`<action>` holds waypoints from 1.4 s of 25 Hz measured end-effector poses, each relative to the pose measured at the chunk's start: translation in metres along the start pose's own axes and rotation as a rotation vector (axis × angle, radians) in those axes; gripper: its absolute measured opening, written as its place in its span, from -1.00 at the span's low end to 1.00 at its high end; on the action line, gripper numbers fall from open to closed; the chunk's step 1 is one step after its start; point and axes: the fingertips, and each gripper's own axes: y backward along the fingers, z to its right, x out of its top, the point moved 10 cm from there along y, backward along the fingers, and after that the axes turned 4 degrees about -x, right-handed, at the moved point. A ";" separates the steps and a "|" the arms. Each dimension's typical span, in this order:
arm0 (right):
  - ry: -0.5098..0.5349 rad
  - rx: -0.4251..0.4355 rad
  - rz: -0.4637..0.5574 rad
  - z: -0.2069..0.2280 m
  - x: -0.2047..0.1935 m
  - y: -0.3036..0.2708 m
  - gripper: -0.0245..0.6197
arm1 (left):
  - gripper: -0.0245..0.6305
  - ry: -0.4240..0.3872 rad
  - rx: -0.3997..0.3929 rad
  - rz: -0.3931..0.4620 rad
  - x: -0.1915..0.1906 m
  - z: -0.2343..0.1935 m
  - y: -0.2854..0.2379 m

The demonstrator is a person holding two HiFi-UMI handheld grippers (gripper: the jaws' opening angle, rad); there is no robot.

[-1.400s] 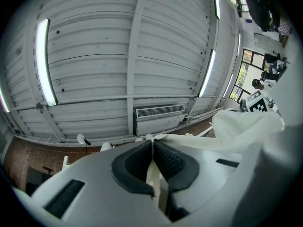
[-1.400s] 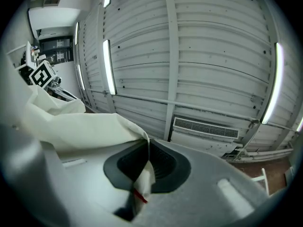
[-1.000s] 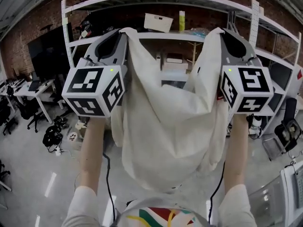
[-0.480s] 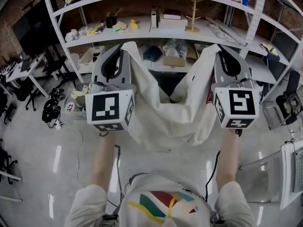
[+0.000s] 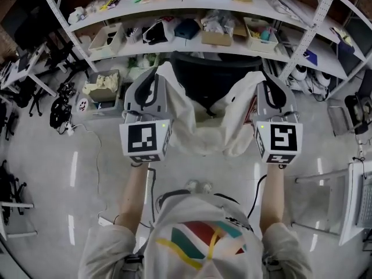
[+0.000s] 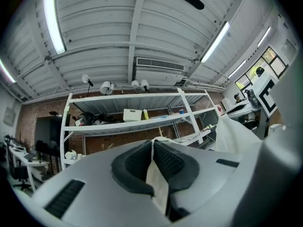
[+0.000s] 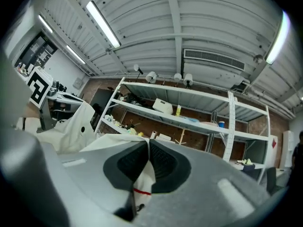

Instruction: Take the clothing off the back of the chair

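A cream-white garment (image 5: 200,132) hangs in a slack swag between my two grippers, in front of a black chair (image 5: 209,77) whose back shows above the cloth. My left gripper (image 5: 158,70) is shut on the garment's left edge, and a strip of the cloth (image 6: 157,183) is pinched between its dark pads (image 6: 168,162). On the other side, my right gripper (image 5: 260,75) is shut on the right edge, with the fabric (image 7: 142,181) and a red stitch line squeezed between its pads (image 7: 163,164). Both grippers sit level, side by side, at about chest height.
White metal shelving (image 5: 174,42) with boxes, bags and small items stands right behind the chair. Office chairs and cables (image 5: 58,112) lie at the left. A white table edge (image 5: 357,196) is at the right. Glossy grey floor (image 5: 75,179) spreads below.
Both grippers have come down together from overhead to chest height, carrying the garment with them. The cloth now sags lower, and the black chair has come into view behind it.
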 end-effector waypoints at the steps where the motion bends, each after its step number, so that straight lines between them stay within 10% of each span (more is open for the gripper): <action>1: -0.010 0.003 -0.017 -0.002 -0.009 0.000 -0.90 | -0.86 0.009 -0.002 -0.016 -0.008 0.001 -0.001; 16: -0.083 0.062 -0.157 -0.053 -0.105 0.021 -0.90 | -0.86 0.104 -0.022 -0.144 -0.103 0.028 0.015; 35: -0.118 0.057 -0.188 -0.057 -0.120 0.024 -0.90 | -0.86 0.132 -0.021 -0.185 -0.119 0.037 0.020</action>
